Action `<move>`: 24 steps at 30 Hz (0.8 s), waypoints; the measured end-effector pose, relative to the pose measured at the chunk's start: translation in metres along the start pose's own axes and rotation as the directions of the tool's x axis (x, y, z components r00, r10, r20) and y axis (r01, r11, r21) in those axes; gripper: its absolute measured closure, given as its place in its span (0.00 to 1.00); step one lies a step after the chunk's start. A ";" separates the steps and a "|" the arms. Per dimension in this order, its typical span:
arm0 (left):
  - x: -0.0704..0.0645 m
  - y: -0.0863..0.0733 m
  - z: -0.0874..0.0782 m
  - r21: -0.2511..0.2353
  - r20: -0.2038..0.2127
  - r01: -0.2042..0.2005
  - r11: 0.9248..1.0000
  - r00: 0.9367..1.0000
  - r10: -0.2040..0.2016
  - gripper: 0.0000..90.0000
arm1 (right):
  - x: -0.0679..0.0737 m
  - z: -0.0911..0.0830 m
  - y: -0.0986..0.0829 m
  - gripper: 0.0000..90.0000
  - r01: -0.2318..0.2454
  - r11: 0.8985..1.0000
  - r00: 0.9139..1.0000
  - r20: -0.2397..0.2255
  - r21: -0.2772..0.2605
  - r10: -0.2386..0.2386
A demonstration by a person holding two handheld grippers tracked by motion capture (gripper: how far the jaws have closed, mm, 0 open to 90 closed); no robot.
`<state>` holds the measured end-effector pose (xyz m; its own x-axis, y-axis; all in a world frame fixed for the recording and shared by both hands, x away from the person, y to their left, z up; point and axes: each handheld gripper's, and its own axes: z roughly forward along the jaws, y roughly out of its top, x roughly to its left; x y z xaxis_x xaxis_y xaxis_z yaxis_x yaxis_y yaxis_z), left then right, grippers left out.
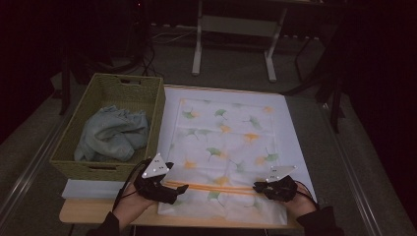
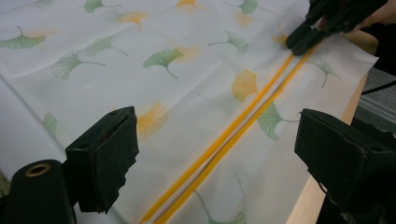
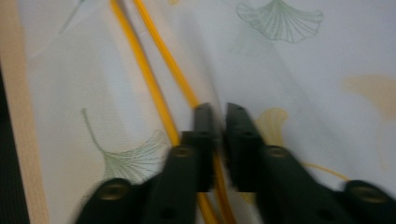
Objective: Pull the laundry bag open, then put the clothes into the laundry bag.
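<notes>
**Both grippers down at the near edge of the ginkgo cloth**

So there's a white cloth (image 1: 226, 147) printed with green and orange ginkgo leaves, spread flat over most of the table (image 1: 93, 212). It has a pair of orange stripes (image 1: 211, 187) running side by side across it, close to the edge nearest the person. That strip is where both grippers are.

The left gripper (image 1: 178, 189) sits at the cloth's near-left corner, right by the left end of the stripes. In the left gripper view its jaws are spread wide apart — cloth and stripes (image 2: 224, 144) lie in the gap between them, nothing pinched. Whether the tips touch the fabric, I can't tell.

The right gripper (image 1: 259, 187) is at the other end of the stripes, near the cloth's right edge. In the right gripper view its jaws are almost pressed together, just a thin slit left, with the tips sitting on one of the orange stripes (image 3: 159, 51). The shot is blurry, so I can't say whether any fabric is actually caught in there. The left gripper view also shows it farther off (image 2: 299, 42), resting on the stripes.

Off to the left, just beside the cloth, a woven green basket (image 1: 105, 86) holds a crumpled light-blue towel (image 1: 114, 132).
</notes>
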<state>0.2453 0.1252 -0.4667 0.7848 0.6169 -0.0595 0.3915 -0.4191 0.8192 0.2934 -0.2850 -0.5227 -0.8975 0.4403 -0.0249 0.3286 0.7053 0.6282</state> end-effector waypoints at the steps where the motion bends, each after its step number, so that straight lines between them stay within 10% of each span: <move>1: 0.000 0.000 0.000 0.000 0.000 0.000 1.000 1.000 0.000 0.16 | 0.000 0.000 0.000 0.97 0.000 1.000 1.000 0.000 0.000 0.000; 24: 0.000 -0.003 -0.006 -0.001 -0.012 -0.032 1.000 0.999 0.032 0.17 | -0.022 -0.025 0.021 0.99 -0.080 0.993 0.992 0.096 -0.082 0.087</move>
<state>0.2411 0.1305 -0.4656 0.7910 0.6113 -0.0268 0.3662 -0.4378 0.8211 0.3121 -0.2939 -0.4893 -0.8331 0.5514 -0.0441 0.3739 0.6201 0.6897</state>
